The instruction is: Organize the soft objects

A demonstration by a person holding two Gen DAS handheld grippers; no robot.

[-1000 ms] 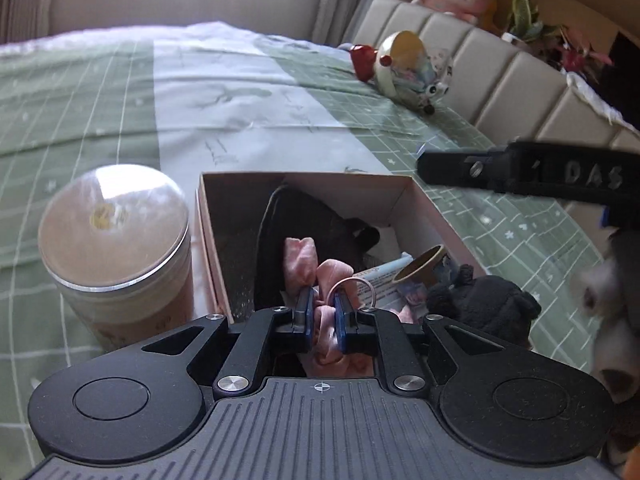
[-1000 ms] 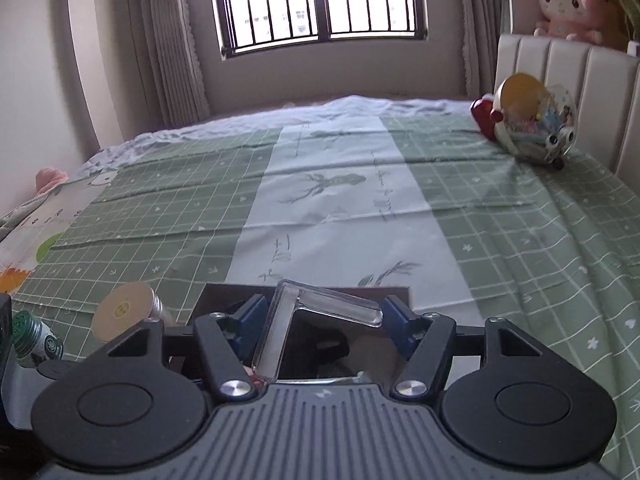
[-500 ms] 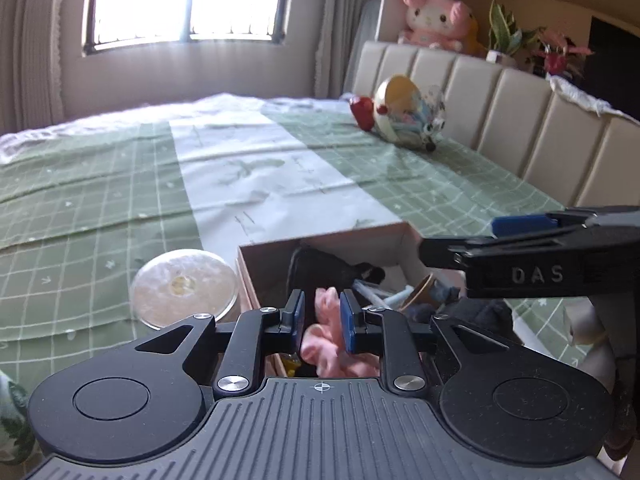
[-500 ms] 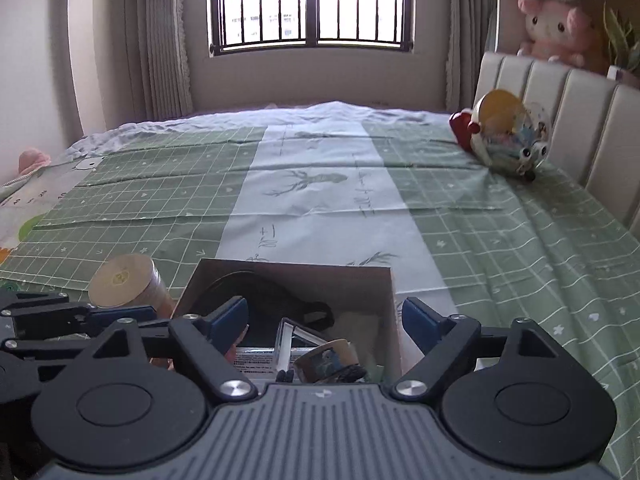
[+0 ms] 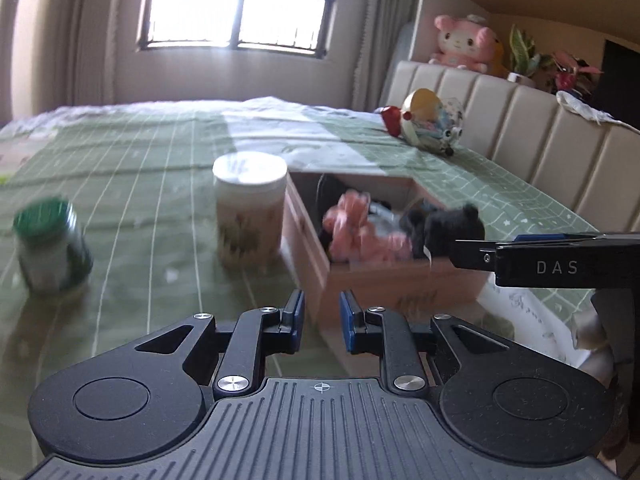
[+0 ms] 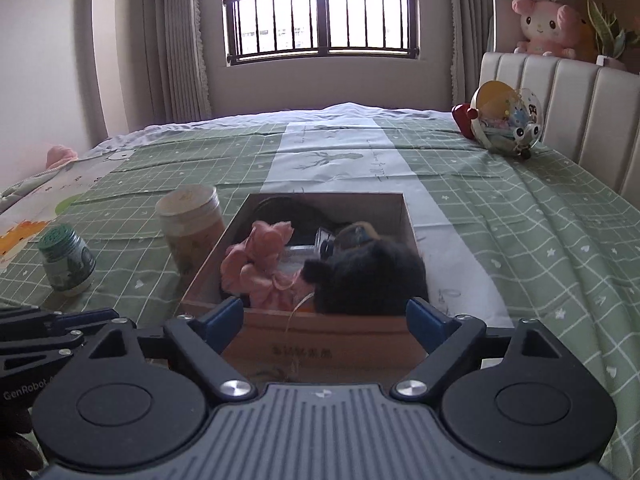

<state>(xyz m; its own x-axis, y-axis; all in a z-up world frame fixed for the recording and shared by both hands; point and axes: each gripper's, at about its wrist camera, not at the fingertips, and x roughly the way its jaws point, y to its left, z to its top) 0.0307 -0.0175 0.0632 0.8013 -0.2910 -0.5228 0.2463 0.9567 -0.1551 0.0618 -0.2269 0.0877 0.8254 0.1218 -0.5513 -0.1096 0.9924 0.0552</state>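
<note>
1. Left gripper (image 5: 322, 316): jaws at a narrow gap, nothing between them; it hangs over the green checked bedspread (image 5: 140, 184), short of the near left corner of the box.
2. Right gripper (image 6: 324, 316): jaws have just been opening and stand wide, empty; they frame the near wall of the cardboard box (image 6: 320, 344) without touching it. In the left wrist view its finger shows at 3 o'clock, beside the box.
3. Box sits at 12 o'clock from the right gripper. Inside: pink scrunchie-like fabric (image 6: 260, 264) at the left, black plush (image 6: 372, 276) at the right near corner, riding above the rim.
4. Under and behind them: a clear hard case (image 6: 316, 244), a dark rounded item at the back wall; details too small to tell.
5. At 10 o'clock, just beside the box's left wall: lidded beige jar (image 6: 192, 228), upright. Further at 9 o'clock: green-capped bottle (image 6: 66, 260), upright, well apart from the box.
6. Far at 1–2 o'clock: toy-filled clear ball (image 6: 504, 120) by the padded headboard, pink plush (image 6: 546, 24) on the ledge above.
7. Progress, judged: both soft items are in the box and both grippers are empty, so the boxing looks done or nearly so. Possibly left: pressing the black plush down; jars may need no handling.
</note>
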